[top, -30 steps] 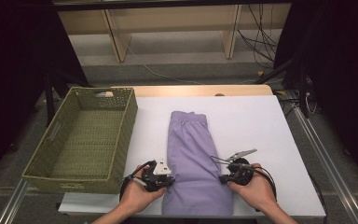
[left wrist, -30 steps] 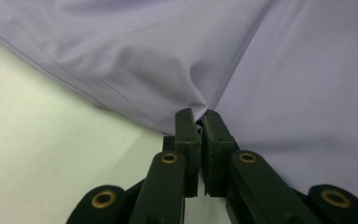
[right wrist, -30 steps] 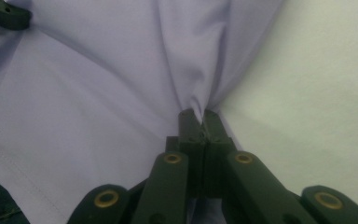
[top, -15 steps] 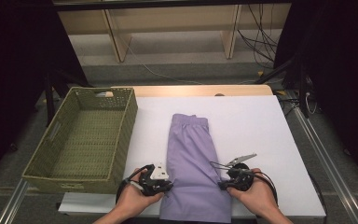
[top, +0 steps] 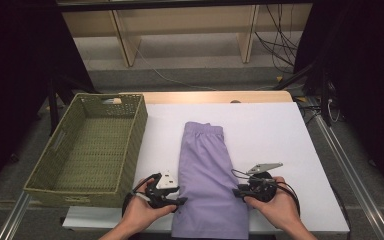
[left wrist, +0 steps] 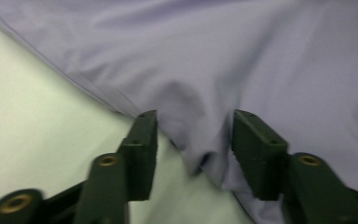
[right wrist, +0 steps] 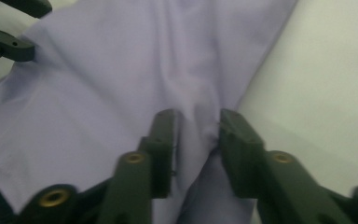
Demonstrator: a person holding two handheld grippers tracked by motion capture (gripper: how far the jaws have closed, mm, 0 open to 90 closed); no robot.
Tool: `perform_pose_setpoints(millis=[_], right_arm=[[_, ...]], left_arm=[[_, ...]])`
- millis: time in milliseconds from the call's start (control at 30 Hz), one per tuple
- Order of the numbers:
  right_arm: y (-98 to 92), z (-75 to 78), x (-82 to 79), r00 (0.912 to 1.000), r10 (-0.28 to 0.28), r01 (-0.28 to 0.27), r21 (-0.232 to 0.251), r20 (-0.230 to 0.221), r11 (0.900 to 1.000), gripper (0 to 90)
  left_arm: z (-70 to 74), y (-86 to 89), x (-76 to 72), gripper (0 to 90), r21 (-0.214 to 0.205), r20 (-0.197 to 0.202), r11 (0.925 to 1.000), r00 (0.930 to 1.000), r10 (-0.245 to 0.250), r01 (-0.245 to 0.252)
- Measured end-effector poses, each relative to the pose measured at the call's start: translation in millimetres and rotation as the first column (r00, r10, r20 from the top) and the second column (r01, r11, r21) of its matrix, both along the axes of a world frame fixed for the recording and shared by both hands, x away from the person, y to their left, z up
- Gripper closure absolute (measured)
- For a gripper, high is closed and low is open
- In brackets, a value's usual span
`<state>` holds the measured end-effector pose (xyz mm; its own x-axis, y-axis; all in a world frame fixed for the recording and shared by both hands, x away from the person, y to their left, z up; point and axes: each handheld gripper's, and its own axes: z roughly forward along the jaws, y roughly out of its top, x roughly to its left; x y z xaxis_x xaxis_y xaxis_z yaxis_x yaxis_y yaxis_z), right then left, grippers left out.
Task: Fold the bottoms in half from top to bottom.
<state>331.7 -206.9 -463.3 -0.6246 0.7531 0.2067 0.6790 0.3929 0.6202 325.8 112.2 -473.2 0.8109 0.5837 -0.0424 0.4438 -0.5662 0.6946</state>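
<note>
Folded lilac fabric garment (top: 207, 177), a long narrow strip, lies lengthwise on the white table sheet (top: 280, 130), its near end hanging over the table's front edge, with the olive woven basket (top: 90, 150) well apart to the left. Left gripper (top: 180, 201) sits at the garment's left edge near the front; its jaws have just been opening, and in the left gripper view a raised pinch of cloth (left wrist: 198, 140) stands between them, with neither pad pressing on it. Right gripper (top: 236, 191) sits at the right edge, opposite; its jaws have likewise just been opening, a ridge of fabric (right wrist: 196, 130) still rising in the narrower gap, apparently freed but touching or nearly so. Judgement: the step is a release after dragging or setting the strip. To do it well, spread both jaws fully before lifting, raise straight up so no pad snags the fold, and keep both hands level so the edges stay square.
</note>
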Motion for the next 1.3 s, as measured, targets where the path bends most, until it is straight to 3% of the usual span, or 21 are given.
perform_pose_setpoints(millis=[133,233,467,1300], right_arm=[[-3.2,1.5,2.8,0.9976,0.026,-0.026,0.0,0.064,0.9997,51.5],[-4.9,2.6,4.1,0.9962,0.019,-0.02,0.016,0.085,0.9997,42.9],[-9.9,4.6,8.5,0.9872,-0.01,-0.004,0.092,0.159,0.9958,26.8],[-21.3,8.5,32.2,0.9795,-0.066,0.042,0.131,0.19,0.9905,22.5]], left_arm=[[1.5,2.3,1.9,33.3,-0.01,0.03,0.9997,0.9993,0.023,-0.023],[1.9,3.8,3.4,28.0,-0.015,0.048,0.9996,0.9986,0.023,-0.022],[3.8,5.7,7.1,24.1,-0.063,0.051,0.9972,0.9977,0.044,-0.04],[20.1,1.7,32.6,23.9,-0.089,0.094,0.9928,0.9917,0.088,-0.08]])
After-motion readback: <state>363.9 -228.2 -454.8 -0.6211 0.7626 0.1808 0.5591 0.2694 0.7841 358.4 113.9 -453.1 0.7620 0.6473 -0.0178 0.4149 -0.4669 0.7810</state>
